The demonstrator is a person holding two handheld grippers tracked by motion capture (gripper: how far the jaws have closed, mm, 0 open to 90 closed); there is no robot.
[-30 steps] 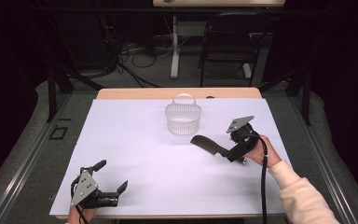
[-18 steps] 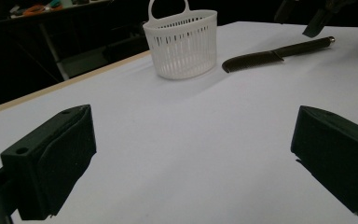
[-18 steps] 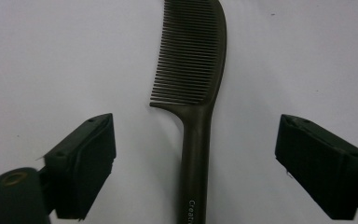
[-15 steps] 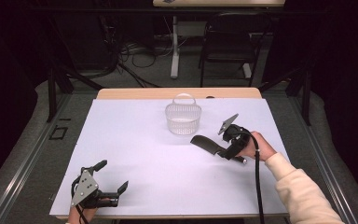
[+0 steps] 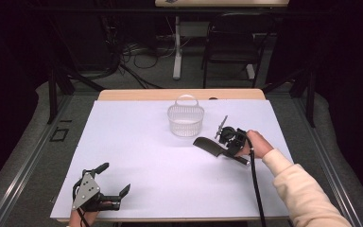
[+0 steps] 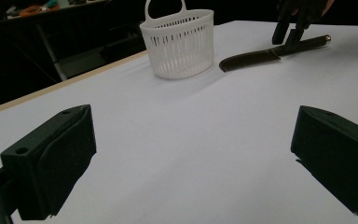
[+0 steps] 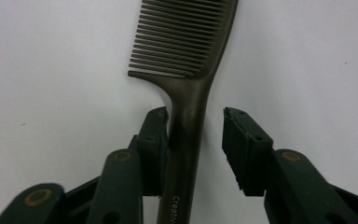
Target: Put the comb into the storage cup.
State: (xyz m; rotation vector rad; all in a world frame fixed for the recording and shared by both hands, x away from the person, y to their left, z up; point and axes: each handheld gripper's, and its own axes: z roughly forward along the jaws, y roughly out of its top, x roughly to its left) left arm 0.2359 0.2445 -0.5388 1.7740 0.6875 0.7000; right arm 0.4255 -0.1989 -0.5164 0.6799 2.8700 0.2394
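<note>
A dark comb (image 5: 209,145) lies flat on the white table cover (image 5: 137,142), just right of the basket. My right gripper (image 5: 228,150) points down over the comb's handle. In the right gripper view the comb (image 7: 186,46) runs up between the jaws of the right gripper (image 7: 196,115). The jaws have just been closing on the handle: one pad touches it, the other stands a small gap off. My left gripper (image 5: 114,178) rests near the front left edge, open and holding nothing. Its view shows the left gripper (image 6: 193,123) facing the comb (image 6: 251,58).
A white slatted basket (image 5: 185,120) with a loop handle stands upright at the table's back middle, and appears as the basket (image 6: 179,44) in the left gripper view. A wooden edge (image 5: 179,94) borders the far side. A chair (image 5: 231,42) and cables sit beyond.
The right hand has moved left and down over the comb's handle, and its jaws have drawn in around the handle. The left gripper has stayed put.
</note>
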